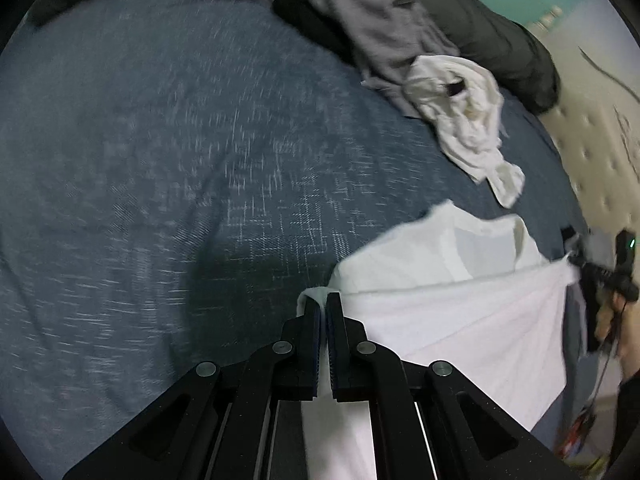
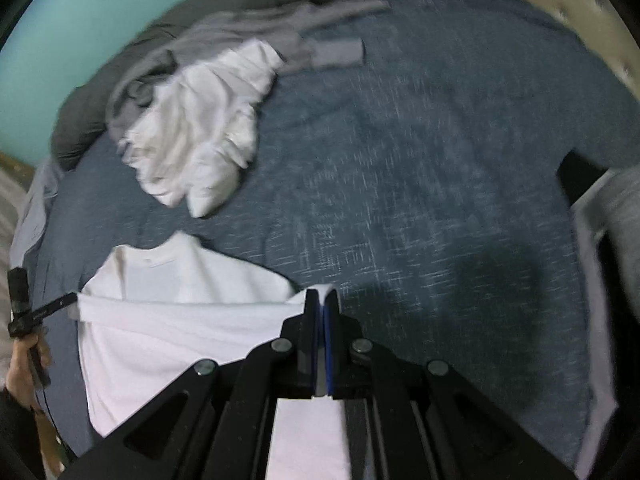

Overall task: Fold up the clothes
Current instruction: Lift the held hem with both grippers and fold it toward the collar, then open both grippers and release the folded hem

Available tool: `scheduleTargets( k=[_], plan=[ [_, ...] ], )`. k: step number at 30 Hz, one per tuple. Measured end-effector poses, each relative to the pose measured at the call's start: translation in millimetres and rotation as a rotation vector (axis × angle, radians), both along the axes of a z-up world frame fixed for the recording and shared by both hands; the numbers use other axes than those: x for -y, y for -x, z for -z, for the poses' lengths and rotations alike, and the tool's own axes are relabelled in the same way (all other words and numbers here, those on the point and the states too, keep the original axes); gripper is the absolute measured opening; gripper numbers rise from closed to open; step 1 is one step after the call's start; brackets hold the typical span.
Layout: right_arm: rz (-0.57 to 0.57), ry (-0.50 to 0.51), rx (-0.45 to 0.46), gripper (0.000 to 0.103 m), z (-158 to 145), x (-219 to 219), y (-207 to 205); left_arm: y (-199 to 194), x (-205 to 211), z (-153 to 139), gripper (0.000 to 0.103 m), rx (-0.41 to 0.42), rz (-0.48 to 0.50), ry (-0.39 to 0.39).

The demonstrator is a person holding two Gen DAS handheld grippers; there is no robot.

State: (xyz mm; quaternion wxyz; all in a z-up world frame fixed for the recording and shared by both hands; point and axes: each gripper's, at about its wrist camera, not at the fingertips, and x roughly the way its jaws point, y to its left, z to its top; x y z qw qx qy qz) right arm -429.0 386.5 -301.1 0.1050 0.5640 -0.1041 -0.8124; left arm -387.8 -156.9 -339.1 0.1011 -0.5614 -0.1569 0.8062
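Left hand-held gripper (image 1: pixel 323 300) is pinched tight on one corner of the white T-shirt (image 1: pixel 460 320), so that edge can't sag. Between the two grips the shirt hangs stretched flat just above the blue bed (image 1: pixel 160 140), collar end draped forward, looking ready to be laid down. Right hand-held gripper (image 2: pixel 322 296) is clamped on the opposite corner for the same reason. Beyond, a crumpled white garment (image 2: pixel 200 132) and a grey one (image 2: pixel 248 36) wait their turn, I'd say.
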Motion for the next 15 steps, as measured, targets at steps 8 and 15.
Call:
scheduleTargets(
  k=[8, 15],
  plan=[
    [0.036, -0.007, -0.128, 0.049, -18.2, -16.2, -4.5, -31.4, 13.5, -39.4, 0.02, -0.159, -0.037, 0.042],
    [-0.15, 0.039, -0.165, 0.046, -10.7, 4.9, -59.3, -87.7, -25.5, -21.9, 0.02, -0.158, 0.144, 0.14]
  ],
)
